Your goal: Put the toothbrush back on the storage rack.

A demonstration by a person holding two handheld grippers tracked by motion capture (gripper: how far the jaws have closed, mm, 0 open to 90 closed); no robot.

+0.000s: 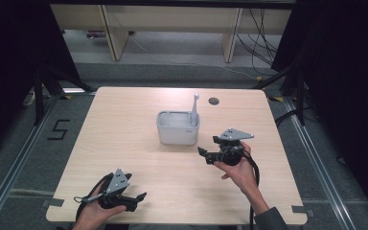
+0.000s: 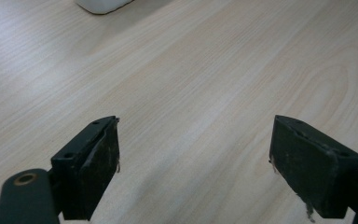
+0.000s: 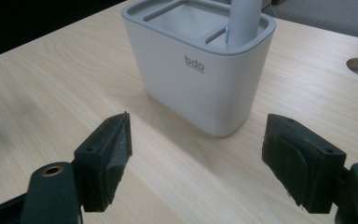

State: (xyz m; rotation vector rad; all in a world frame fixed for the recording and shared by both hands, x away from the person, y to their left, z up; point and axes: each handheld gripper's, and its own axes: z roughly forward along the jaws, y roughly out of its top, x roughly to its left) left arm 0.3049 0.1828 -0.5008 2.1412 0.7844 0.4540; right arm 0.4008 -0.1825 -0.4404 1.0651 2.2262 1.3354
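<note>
The white holder (image 3: 200, 70), a compartmented tub marked "bdo", stands just ahead of our right gripper (image 3: 196, 158), a little beyond the line between its two pads and apart from them; a pale grey upright handle (image 3: 242, 18), perhaps a toothbrush or razor, stands in the holder's small corner compartment, on the side towards our right-hand jaw. Our right jaws stand wide with nothing between them. We judge the step in hand to be the approach to the holder or to the handle in it. Next we would need to lift and aim at the handle, or close in squarely on the holder's wall. Our left gripper (image 2: 193, 163) waits, jaws wide and empty, over the bare table (image 2: 205, 70), the holder well ahead of it.
</note>
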